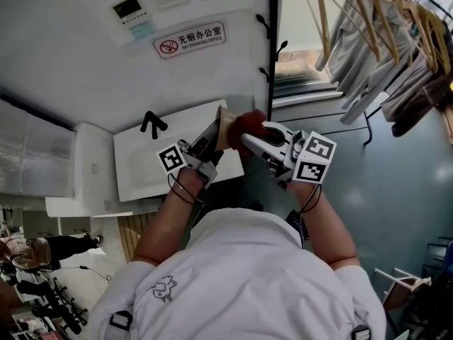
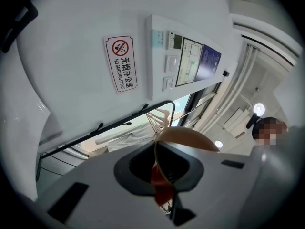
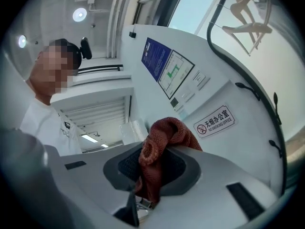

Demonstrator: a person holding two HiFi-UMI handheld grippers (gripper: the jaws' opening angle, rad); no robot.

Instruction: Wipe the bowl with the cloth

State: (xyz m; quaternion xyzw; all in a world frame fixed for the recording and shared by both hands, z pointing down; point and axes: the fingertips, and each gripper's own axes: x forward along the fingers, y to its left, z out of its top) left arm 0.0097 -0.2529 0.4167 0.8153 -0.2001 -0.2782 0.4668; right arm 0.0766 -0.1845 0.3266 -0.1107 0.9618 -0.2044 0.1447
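In the head view both grippers are held up in front of the person's chest, close together. My left gripper is shut on the rim of a tan bowl, which stands tilted on edge. My right gripper is shut on a bunched red cloth that presses against the bowl. The left gripper view shows the bowl edge-on, its rim running down between the jaws of the left gripper, with red cloth beside it. In the right gripper view the cloth bulges out above the jaws of the right gripper.
A white table lies below the hands, with a black object on its far part. A no-smoking sign and a control panel hang on the wall. Clothes on hangers fill the right side.
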